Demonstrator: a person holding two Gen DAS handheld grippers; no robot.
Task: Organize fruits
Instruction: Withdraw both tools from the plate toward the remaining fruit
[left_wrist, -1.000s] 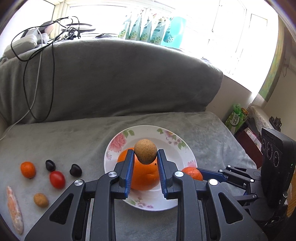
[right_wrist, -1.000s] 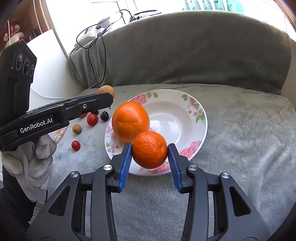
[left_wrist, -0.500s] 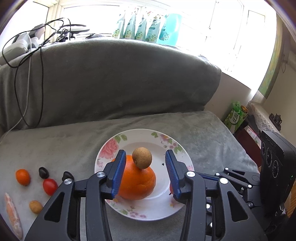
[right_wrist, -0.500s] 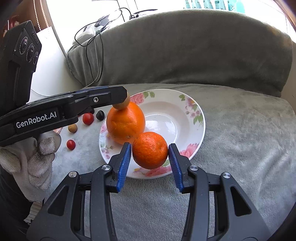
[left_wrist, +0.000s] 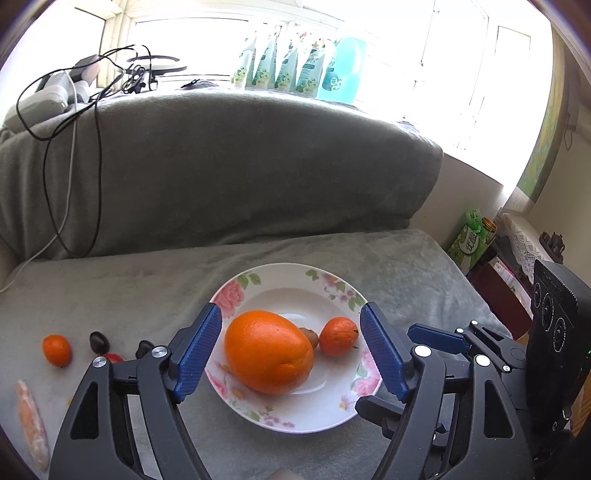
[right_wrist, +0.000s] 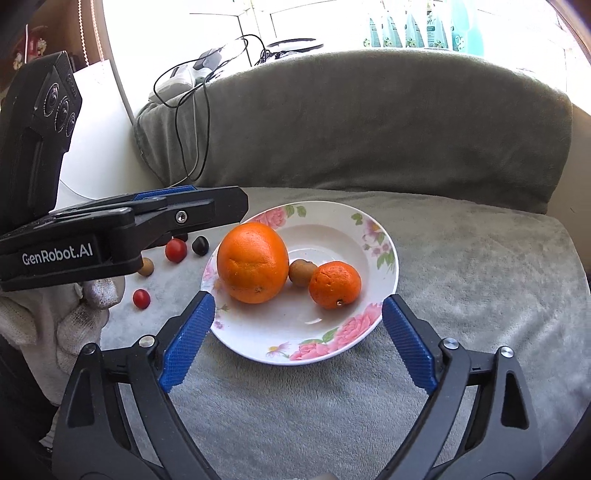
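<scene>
Releasing cleanly, both grippers have just been opening, jaws spread and empty; the tangerine and brown fruit are settling in the plate.

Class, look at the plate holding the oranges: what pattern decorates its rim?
Pink flowers with green leaves on the white plate, shown best in the right wrist view.

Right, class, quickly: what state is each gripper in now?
Left gripper: open, jaws just opened, gripping nothing; the small brown fruit lies in the plate.
Right gripper: open, jaws just opened, the small orange released.
</scene>
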